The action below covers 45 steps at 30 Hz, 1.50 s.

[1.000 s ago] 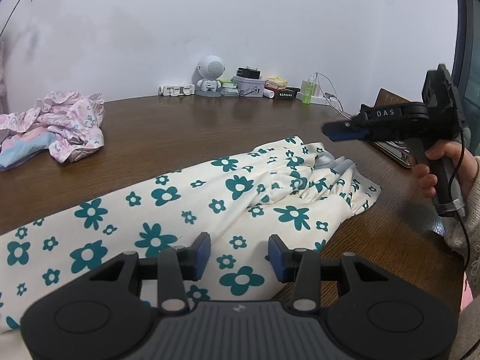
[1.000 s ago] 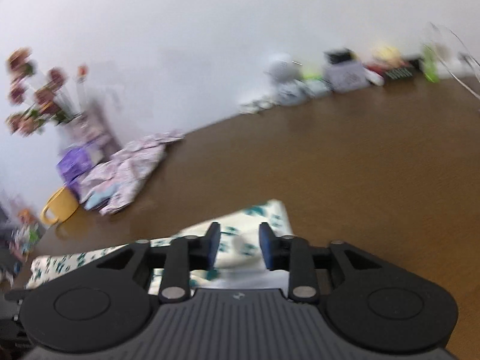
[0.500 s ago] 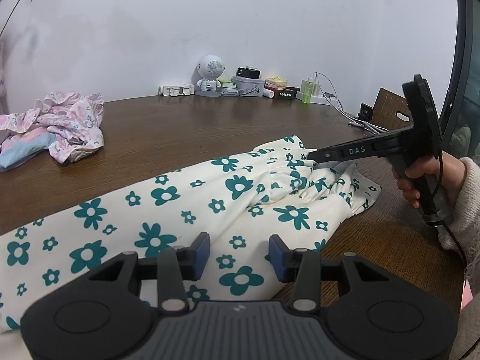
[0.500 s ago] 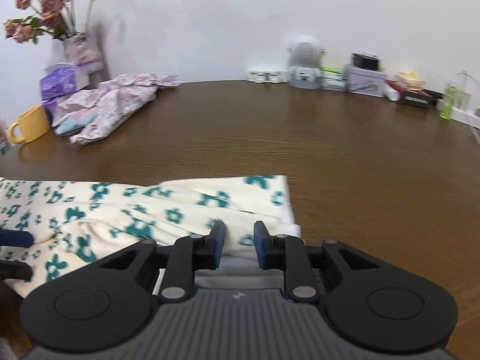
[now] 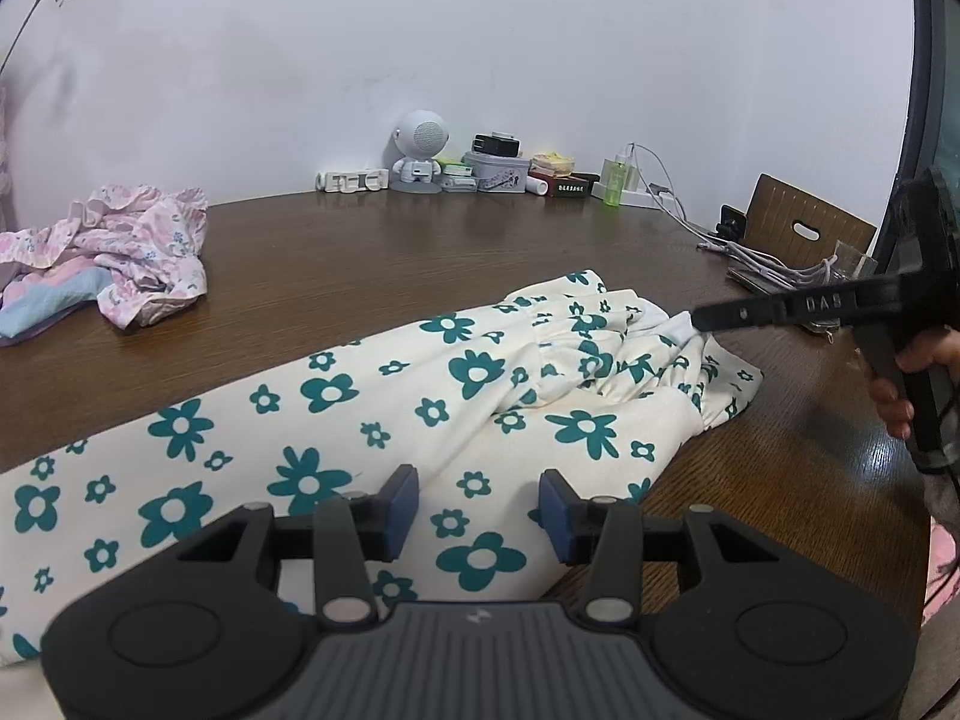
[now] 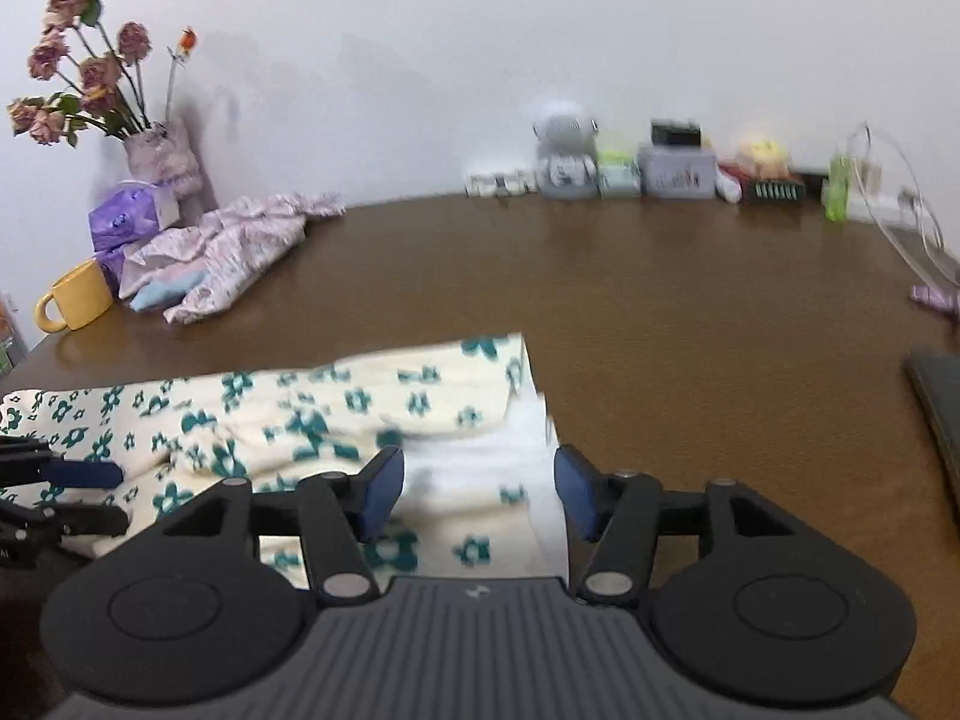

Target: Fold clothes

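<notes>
- Left hand-held gripper (image 5: pixel 479 509) hung low over the garment (image 5: pixel 372 420), its blue pads (image 5: pixel 401 503) spread wide with only printed cloth showing between them, nothing gripped.
- Right hand-held gripper (image 6: pixel 479 485) was likewise wide open over the garment's white-lined end; its own view was blurred, and it gripped nothing.
- From the left wrist view, the right hand-held gripper's tip sat at the bunched end of the garment, either touching the white lining or just beside it; I cannot tell which.
- A hand (image 5: pixel 900 384) held that tool's grip at the right edge of the frame.
- The garment, cream with teal flowers, lay stretched long across the brown surface (image 5: pixel 372 276), flat at one end and gathered into folds at the other.
- A pink heap of clothes (image 5: pixel 120 252) lay well apart from it, toward the far left of the surface.
- A yellow mug (image 6: pixel 75 303) stood just beside that heap, with a vase of dried roses (image 6: pixel 156 150) behind.
- A small white robot figure (image 5: pixel 420 150) and assorted boxes lined the wall.
</notes>
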Motion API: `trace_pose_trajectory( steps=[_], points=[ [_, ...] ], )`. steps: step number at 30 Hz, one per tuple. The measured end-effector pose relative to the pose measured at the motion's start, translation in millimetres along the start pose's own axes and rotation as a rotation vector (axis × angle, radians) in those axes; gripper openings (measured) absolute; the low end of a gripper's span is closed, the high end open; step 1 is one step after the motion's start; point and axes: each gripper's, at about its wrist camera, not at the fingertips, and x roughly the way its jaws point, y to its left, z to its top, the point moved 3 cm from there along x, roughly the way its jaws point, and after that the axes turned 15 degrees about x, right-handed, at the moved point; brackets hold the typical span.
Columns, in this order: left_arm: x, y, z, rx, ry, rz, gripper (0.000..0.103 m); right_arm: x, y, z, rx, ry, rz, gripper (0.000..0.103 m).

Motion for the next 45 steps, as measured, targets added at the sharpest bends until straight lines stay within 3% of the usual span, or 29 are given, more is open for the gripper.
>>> trace_pose_trajectory(
  steps=[1, 2, 3, 5, 13, 17, 22, 23, 24, 26, 30, 37, 40, 41, 45],
  points=[
    [0.0, -0.1, 0.1, 0.0, 0.0, 0.0, 0.043, 1.2, -0.9, -2.1, 0.018, 0.017, 0.022, 0.054],
    [-0.1, -0.3, 0.1, 0.0, 0.0, 0.0, 0.044, 2.6, -0.6, -4.5, 0.029, 0.034, 0.043, 0.045],
    [-0.3, -0.6, 0.2, 0.001, 0.0, 0.0, 0.044, 4.4, 1.7, -7.1, 0.026, 0.048, 0.06, 0.026],
    [-0.3, -0.8, 0.2, 0.002, 0.0, 0.0, 0.044, 8.9, 8.1, -11.1, -0.003, 0.078, 0.083, 0.004],
    [-0.3, -1.1, 0.2, 0.002, 0.0, 0.0, 0.044, 18.5, 4.1, -4.6, -0.054, 0.03, -0.022, 0.002],
    [-0.6, -0.9, 0.3, 0.001, 0.0, -0.001, 0.044, 22.5, -0.8, -6.1, -0.052, 0.041, -0.024, 0.002],
    [-0.5, -0.9, 0.4, 0.002, 0.0, -0.001, 0.044, 9.4, -6.4, -2.1, 0.021, 0.014, -0.001, 0.011],
    [-0.4, -0.9, 0.4, 0.001, 0.0, -0.001, 0.044, 3.6, -5.2, -2.1, 0.021, 0.012, 0.014, 0.021],
    [-0.4, -0.9, 0.4, 0.001, 0.0, -0.001, 0.044, -2.2, -2.9, -3.3, 0.005, 0.018, 0.028, 0.044],
    [-0.4, -0.9, 0.4, 0.0, 0.0, -0.002, 0.044, -12.1, 3.1, -8.6, -0.053, 0.044, 0.038, 0.063],
    [-0.7, -0.9, 0.4, 0.001, 0.0, -0.001, 0.044, -24.6, 5.9, -20.7, -0.143, 0.074, -0.016, 0.067],
    [-0.5, -1.5, 0.7, 0.008, 0.002, 0.002, 0.044, -19.1, 0.7, -34.3, -0.157, 0.116, -0.046, 0.062],
    [-0.3, -1.6, 0.6, 0.007, 0.002, 0.001, 0.044, -13.4, 1.0, -33.1, -0.166, 0.098, -0.051, 0.04],
    [-0.4, -1.7, 0.5, 0.007, 0.001, 0.001, 0.044, -11.8, 0.2, -30.9, -0.16, 0.093, -0.045, 0.026],
    [-0.5, -2.0, 0.6, 0.006, 0.001, 0.001, 0.044, -2.6, 0.3, -22.2, -0.136, 0.085, -0.027, 0.012]
  ],
)
